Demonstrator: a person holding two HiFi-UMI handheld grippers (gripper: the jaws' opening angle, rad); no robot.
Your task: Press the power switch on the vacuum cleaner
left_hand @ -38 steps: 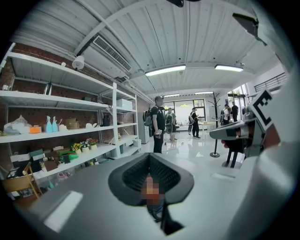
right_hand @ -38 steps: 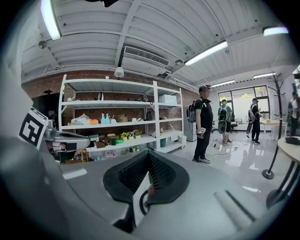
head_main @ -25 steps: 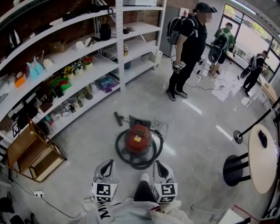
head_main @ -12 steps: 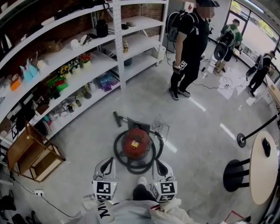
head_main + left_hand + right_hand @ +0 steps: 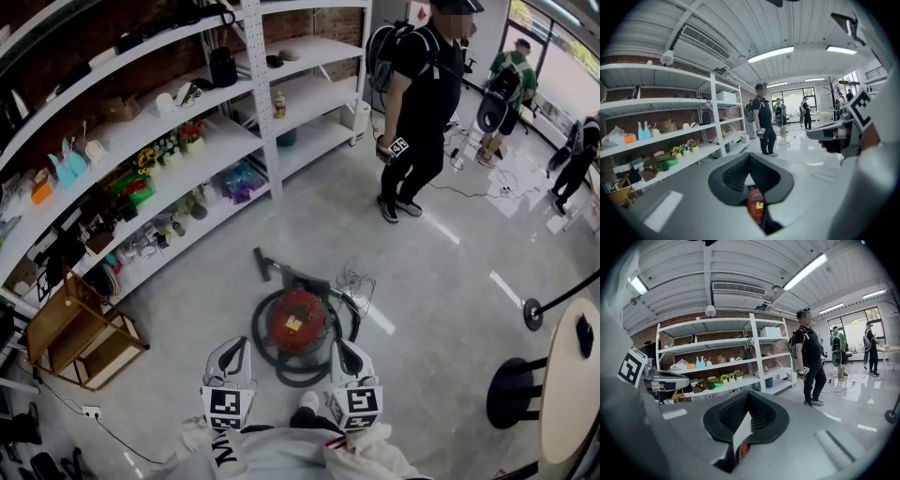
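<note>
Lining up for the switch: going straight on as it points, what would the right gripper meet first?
Likely the hose ringing the red vacuum cleaner, just ahead of the right gripper. Its own view shows the cleaner low under the shut jaws, so it may pass above; height is unclear.

Looks like a lab or test studio rather than a home. Long white metal shelving stands against a brick wall and is loaded with mixed household props. The floor is polished concrete, with cables strewn across it. Overhead are strip lights and an air vent in an open industrial ceiling. Big windows at the far end. A standing person wears a backpack and holds a marker-cube tool; others are kitted the same.
</note>
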